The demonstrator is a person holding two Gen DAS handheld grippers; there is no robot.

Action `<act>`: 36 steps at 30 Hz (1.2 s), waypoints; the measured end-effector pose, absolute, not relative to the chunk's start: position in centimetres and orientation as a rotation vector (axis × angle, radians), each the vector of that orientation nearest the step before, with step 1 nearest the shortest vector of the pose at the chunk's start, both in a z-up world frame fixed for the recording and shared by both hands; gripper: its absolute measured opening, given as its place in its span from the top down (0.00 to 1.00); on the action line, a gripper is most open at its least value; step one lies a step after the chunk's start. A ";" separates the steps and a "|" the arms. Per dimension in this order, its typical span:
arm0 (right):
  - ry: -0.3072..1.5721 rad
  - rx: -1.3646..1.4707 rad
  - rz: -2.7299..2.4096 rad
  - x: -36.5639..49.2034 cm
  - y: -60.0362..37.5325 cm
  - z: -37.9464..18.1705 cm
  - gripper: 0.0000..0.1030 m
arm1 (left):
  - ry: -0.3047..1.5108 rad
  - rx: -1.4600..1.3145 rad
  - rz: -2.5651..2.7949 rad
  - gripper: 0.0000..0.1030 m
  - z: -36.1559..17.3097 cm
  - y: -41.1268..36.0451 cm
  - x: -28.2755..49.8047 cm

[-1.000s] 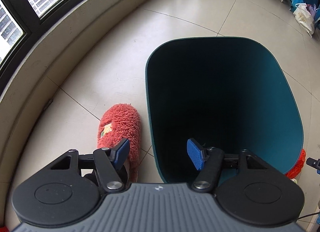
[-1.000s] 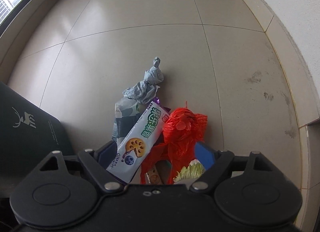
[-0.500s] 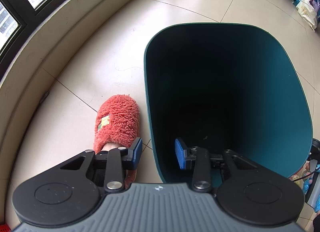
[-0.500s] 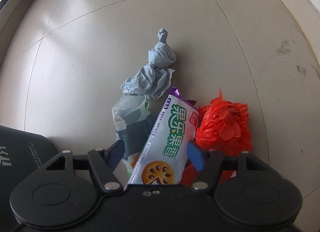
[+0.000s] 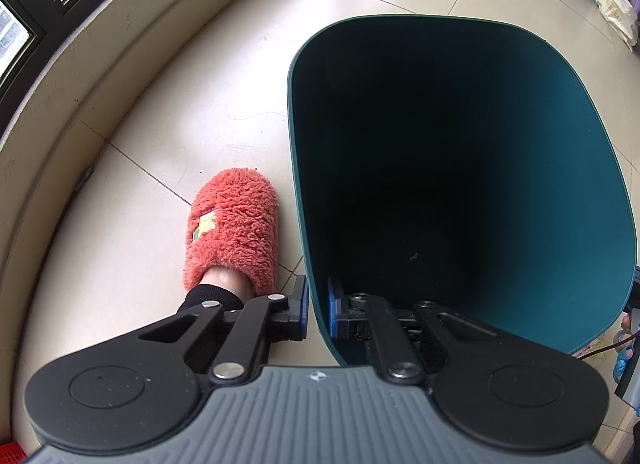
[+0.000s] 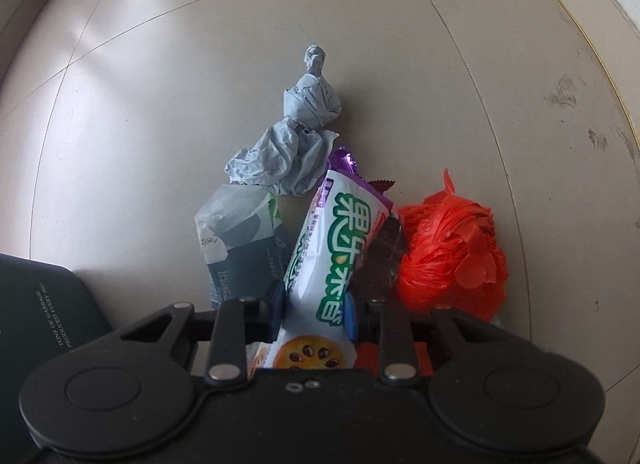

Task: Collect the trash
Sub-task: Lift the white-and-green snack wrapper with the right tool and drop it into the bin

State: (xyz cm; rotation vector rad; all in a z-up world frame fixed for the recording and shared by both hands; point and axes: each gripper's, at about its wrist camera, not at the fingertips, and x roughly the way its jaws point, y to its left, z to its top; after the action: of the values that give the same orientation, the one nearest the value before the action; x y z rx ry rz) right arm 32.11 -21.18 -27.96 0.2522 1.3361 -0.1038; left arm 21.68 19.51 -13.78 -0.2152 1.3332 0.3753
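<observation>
Left gripper [image 5: 318,314]: clamped on the near wall of the dark teal trash bin [image 5: 560,168], one blue pad outside the wall, the other inside, both pressed to it. Points steeply down.

Trash bin: upright on the pale tiled floor [image 5: 160,112], mouth open toward the camera; interior dark, with only a small speck visible on the bottom.

Slipper [image 5: 234,232]: fluffy, coral-red, on a person's foot, just beside the bin's left wall (a small yellow label on top).

Right gripper [image 6: 314,314]: jaws closing, the white-and-green biscuit wrapper [image 6: 340,248] between them; both pads appear to touch its sides.

Biscuit wrapper: long, tilted, purple crimped end farthest from the camera, lower end passing under the gripper body.

Other trash, on the floor around the wrapper:
- crumpled grey paper [image 6: 298,136], twisted to a knot, beyond the wrapper;
- grey-and-white paper pack [image 6: 242,240], to its left, touching the left finger's side;
- bunched red plastic bag [image 6: 452,252], to its right.

Bin exterior [image 6: 36,312]: seen at lower left of the right wrist view, printed white lettering.
</observation>
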 end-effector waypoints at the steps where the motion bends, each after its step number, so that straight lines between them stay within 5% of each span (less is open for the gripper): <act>1: 1.332 0.245 -0.091 32.0 -21.2 -27.3 0.77 | 1.331 -0.215 0.374 0.92 -13.7 19.4 21.6; 23: 0.990 -0.059 0.518 27.0 -10.0 -0.6 0.84 | 1.325 -0.202 0.368 0.93 -13.6 19.2 21.5; 36: 1.032 -0.219 0.693 31.1 4.1 -5.5 0.84 | 1.327 -0.215 0.356 0.93 -13.7 19.6 21.5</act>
State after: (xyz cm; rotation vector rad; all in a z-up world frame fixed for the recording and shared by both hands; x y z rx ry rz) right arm 31.09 4.14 -5.50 -0.2190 1.0316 0.6930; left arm 21.51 19.58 -13.70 -0.2151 1.3268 0.3560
